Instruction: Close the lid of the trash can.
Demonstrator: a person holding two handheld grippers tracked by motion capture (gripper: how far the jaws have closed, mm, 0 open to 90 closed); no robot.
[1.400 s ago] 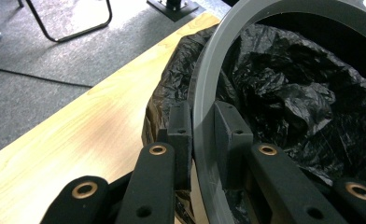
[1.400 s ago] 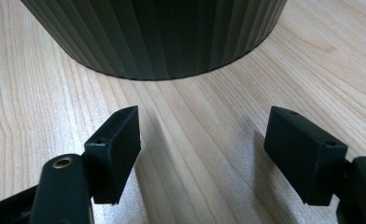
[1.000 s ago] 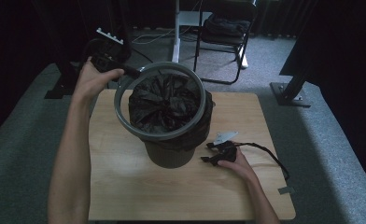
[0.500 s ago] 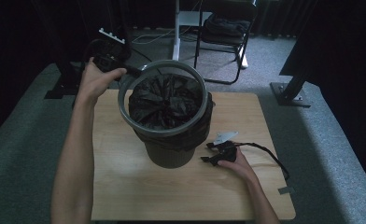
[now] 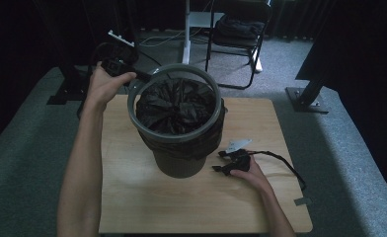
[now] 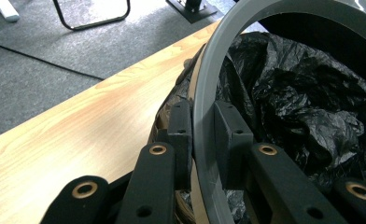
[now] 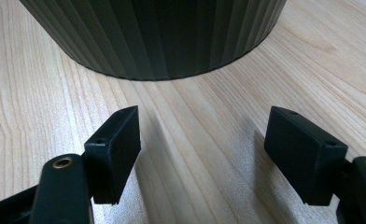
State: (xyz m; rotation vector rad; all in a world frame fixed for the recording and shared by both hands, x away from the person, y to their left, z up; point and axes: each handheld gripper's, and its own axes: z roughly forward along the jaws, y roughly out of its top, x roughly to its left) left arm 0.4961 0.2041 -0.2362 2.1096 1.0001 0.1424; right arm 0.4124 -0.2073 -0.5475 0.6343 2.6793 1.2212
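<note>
Clamping grey ring (image 6: 204, 116): left claw (image 6: 202, 135); right claw (image 7: 204, 154) wide, empty.

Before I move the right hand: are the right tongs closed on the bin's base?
No: the right tongs stand open over bare table, short of the ribbed bin, with nothing between them.

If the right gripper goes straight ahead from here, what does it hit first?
Most likely the bin's ribbed side wall: the right gripper sits open on the table, aimed at the bin's base with bare wood between.
</note>
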